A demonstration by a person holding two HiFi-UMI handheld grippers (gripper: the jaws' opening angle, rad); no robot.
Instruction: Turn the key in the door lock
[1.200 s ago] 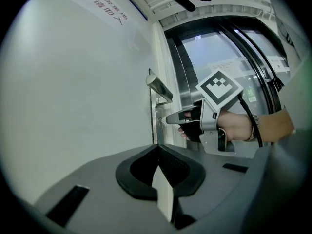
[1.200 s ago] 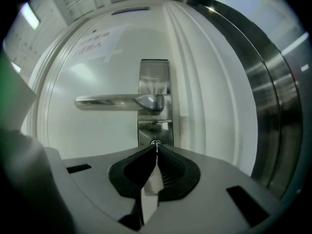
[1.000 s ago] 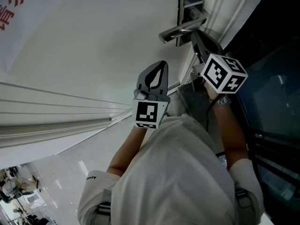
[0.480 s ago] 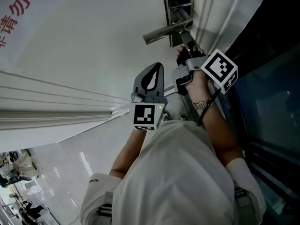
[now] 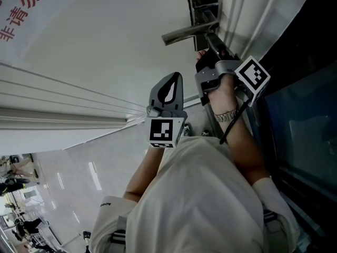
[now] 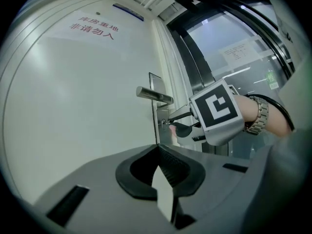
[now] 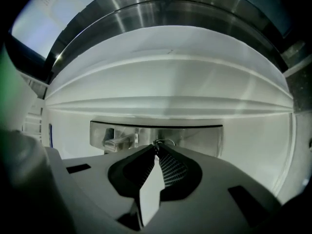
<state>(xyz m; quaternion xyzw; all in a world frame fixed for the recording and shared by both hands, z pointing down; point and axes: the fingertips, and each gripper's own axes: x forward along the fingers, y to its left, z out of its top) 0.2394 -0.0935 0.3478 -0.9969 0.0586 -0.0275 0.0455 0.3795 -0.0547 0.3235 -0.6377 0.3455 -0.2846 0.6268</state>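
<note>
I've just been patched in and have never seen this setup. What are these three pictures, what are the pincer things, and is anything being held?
There is no robot here: a person holds a two-jaw gripper in each hand. The head view comes from a camera on the person's head, looking down at a white door. The other two cameras ride on the grippers and look along their jaws. The marker cubes are part of the grippers. The left gripper hangs off the door with its jaws together and nothing in them. The right gripper is at the lock plate, by the handle. Its jaws are opening, with the key between their tips.
</note>
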